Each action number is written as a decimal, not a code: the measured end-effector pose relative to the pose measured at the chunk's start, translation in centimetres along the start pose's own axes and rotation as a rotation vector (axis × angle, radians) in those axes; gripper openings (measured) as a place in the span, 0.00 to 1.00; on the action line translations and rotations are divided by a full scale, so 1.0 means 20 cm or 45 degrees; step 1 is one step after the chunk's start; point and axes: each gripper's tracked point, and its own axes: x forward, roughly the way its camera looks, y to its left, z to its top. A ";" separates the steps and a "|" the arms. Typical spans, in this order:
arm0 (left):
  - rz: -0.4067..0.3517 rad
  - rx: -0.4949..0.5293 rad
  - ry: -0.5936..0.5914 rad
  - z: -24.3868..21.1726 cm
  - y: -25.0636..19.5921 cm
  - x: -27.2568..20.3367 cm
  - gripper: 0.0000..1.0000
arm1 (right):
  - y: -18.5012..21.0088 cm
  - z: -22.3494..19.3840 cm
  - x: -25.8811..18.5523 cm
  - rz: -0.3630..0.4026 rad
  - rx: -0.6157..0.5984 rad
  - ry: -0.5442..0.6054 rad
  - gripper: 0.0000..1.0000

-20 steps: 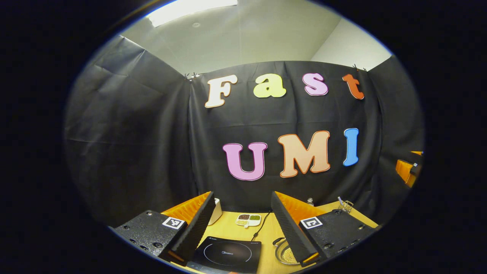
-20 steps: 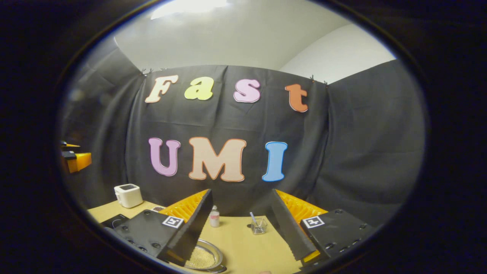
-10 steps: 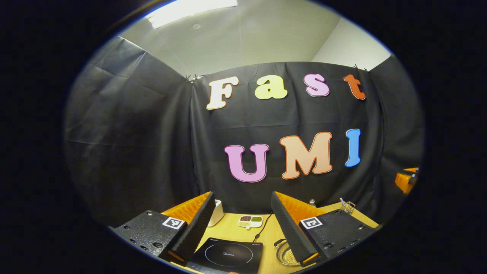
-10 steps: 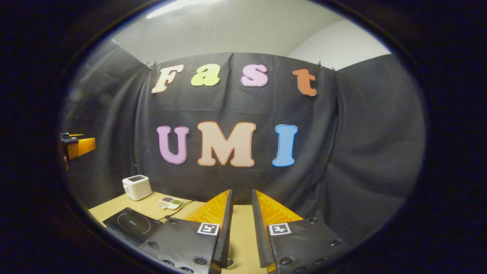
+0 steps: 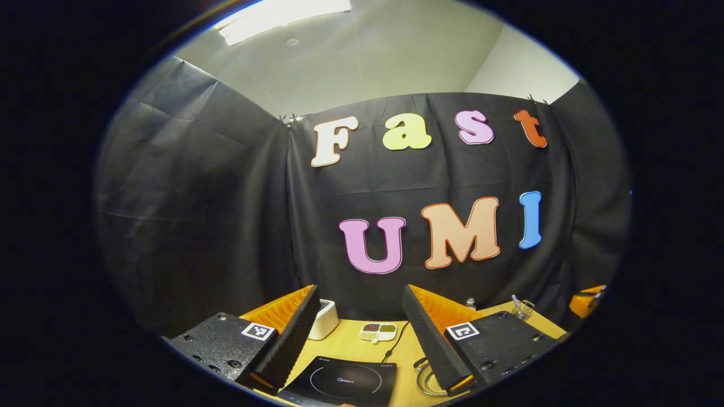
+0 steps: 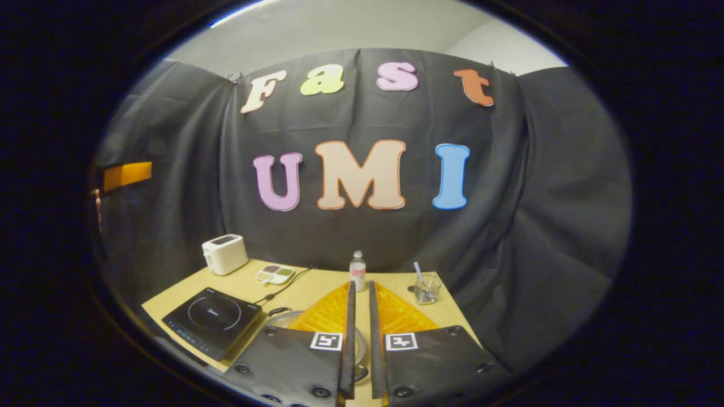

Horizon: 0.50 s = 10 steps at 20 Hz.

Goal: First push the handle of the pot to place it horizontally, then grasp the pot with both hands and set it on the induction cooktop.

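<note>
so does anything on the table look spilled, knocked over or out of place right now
Nothing stands out. The induction cooktop lies flat with its top bare, the pot sits beside it on the table, and the toaster, bottle and glass stand upright. No spill shows on the wood.

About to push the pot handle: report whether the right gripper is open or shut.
Shut, or nearly: in the right gripper view, the right gripper has its fingers nearly together, a thin gap between them, holding nothing.

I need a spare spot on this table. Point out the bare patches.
Bare tabletop lies between the bottle and the glass, and right of the glass. The left is crowded: cooktop, toaster, dish, cord.
</note>
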 end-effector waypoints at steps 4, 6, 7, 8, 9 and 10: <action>0.017 0.011 0.000 0.00 0.03 0.00 0.95 | 0.05 -0.24 0.04 0.057 -0.003 0.138 0.00; 0.024 0.008 0.000 0.01 0.04 0.00 0.95 | 0.07 -0.38 0.04 0.073 -0.012 0.216 0.02; 0.028 0.005 -0.001 0.02 0.05 0.00 0.95 | 0.07 -0.44 0.05 0.083 -0.013 0.255 0.02; 0.035 0.005 -0.001 0.01 0.06 0.00 0.95 | 0.09 -0.52 0.05 0.090 -0.014 0.298 0.02; 0.044 0.008 -0.001 0.01 0.08 -0.01 0.95 | 0.10 -0.58 0.05 0.103 -0.017 0.340 0.02; 0.054 0.012 -0.002 0.02 0.09 -0.01 0.95 | 0.11 -0.65 0.05 0.112 -0.024 0.379 0.02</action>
